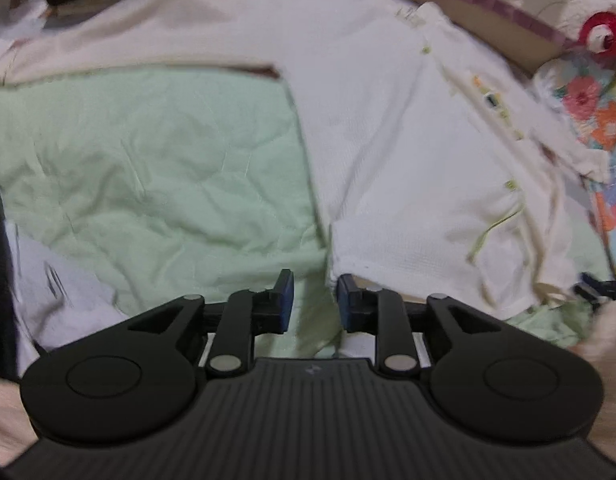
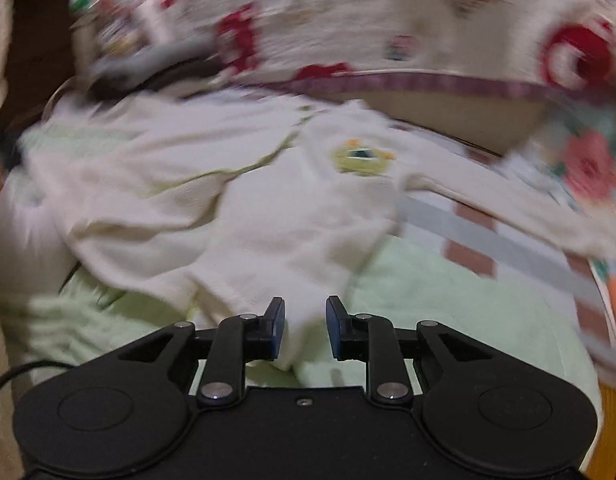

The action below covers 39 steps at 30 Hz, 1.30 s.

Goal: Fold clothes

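lying on green sheet (image 1: 148, 168), white garment (image 1: 387, 140) just ahead | left gripper (image 1: 315, 304) jaws apart | right gripper (image 2: 305, 330) jaws apart over its hem

Left claw (image 1: 315, 304), seemingly empty, gapes beside white garment (image 1: 407, 160) hem.

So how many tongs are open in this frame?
2. The left tongs are open at the white garment's bottom hem, over the green sheet. The right tongs are open with a fold of that garment between the fingers, not clamped.
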Available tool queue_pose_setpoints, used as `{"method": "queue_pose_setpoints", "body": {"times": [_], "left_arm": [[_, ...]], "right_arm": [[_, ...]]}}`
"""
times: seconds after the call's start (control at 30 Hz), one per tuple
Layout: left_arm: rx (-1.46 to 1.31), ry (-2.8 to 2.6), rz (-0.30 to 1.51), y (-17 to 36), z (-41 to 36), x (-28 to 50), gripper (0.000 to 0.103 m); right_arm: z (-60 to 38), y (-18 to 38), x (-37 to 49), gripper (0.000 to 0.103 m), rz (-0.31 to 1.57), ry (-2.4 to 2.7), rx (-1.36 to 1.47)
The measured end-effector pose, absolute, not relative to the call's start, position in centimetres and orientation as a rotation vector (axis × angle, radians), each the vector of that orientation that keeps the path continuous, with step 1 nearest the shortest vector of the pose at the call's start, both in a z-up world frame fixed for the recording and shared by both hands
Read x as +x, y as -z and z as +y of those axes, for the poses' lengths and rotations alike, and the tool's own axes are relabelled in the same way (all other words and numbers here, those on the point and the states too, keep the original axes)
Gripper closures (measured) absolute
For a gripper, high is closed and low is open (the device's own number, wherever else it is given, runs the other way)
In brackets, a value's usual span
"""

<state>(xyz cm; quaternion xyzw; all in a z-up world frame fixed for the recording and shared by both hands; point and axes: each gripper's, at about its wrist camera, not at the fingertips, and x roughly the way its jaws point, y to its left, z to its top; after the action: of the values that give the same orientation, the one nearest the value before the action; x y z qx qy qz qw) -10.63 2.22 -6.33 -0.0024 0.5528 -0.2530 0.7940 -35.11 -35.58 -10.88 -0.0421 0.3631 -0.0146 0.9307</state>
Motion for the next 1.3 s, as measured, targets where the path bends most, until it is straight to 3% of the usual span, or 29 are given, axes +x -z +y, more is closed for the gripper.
{"method": "queue_pose_setpoints", "body": {"times": [0.07,0.1,0.17,0.23,0.27,0.3,0.33,0.37,0.63,0.93,1.03,1.1,1.17,1.2,1.23,1.27,1.3], "left_arm": [[0.008,0.591,1.137,3.7,2.1,-9.8,0.080],[0.006,0.616,1.112,2.5,1.9,-9.3,0.079],[0.000,0.684,1.074,0.6,0.9,-7.9,0.075],[0.085,0.753,1.017,-0.5,-2.0,-6.9,0.073],[0.134,0.790,0.994,-0.9,-3.7,-6.6,0.071],[0.202,0.836,0.985,-0.6,-6.1,-6.6,0.070],[0.275,0.889,0.975,0.0,-8.9,-6.7,0.070],[0.347,0.945,0.966,0.9,-11.7,-7.0,0.070],[0.823,1.347,0.846,10.1,-29.5,-14.4,0.068],[1.049,1.331,0.650,12.4,-31.0,-19.2,0.053],[1.047,1.285,0.653,13.0,-31.3,-19.1,0.052],[1.035,1.254,0.652,13.4,-31.6,-18.8,0.049],[1.023,1.223,0.651,13.8,-31.9,-18.6,0.047],[1.017,1.207,0.651,14.0,-32.1,-18.5,0.048],[1.011,1.185,0.659,14.1,-32.3,-18.3,0.062],[1.005,1.146,0.686,14.1,-32.5,-18.0,0.093],[0.998,1.106,0.714,14.0,-32.8,-17.6,0.093]], "right_arm": [[-34.2,10.9,-34.2,0.071,0.786,-0.041,-0.204],[-33.5,11.0,-33.9,0.058,0.802,-0.059,-0.263],[-32.0,11.4,-33.4,0.049,0.830,-0.091,-0.380],[-31.4,11.9,-32.8,0.049,0.834,-0.086,-0.442],[-31.3,12.1,-32.6,0.051,0.833,-0.078,-0.463],[-31.4,12.1,-32.3,0.061,0.834,-0.071,-0.462],[-31.8,12.0,-32.1,0.074,0.832,-0.058,-0.430],[-32.2,11.8,-32.1,0.100,0.823,-0.033,-0.404],[-37.0,8.9,-35.1,0.100,0.709,0.283,-0.037],[-42.1,12.4,-38.6,0.100,0.782,0.434,0.283],[-42.3,12.9,-38.3,0.089,0.765,0.411,0.297],[-42.3,13.1,-38.3,0.057,0.743,0.404,0.311],[-42.3,13.3,-38.1,0.045,0.726,0.406,0.332],[-42.3,13.5,-37.9,0.045,0.721,0.407,0.346],[-42.4,13.7,-37.7,0.045,0.719,0.407,0.360],[-42.4,14.0,-37.3,0.045,0.718,0.406,0.368],[-42.3,14.1,-37.0,0.054,0.718,0.405,0.360]]}}
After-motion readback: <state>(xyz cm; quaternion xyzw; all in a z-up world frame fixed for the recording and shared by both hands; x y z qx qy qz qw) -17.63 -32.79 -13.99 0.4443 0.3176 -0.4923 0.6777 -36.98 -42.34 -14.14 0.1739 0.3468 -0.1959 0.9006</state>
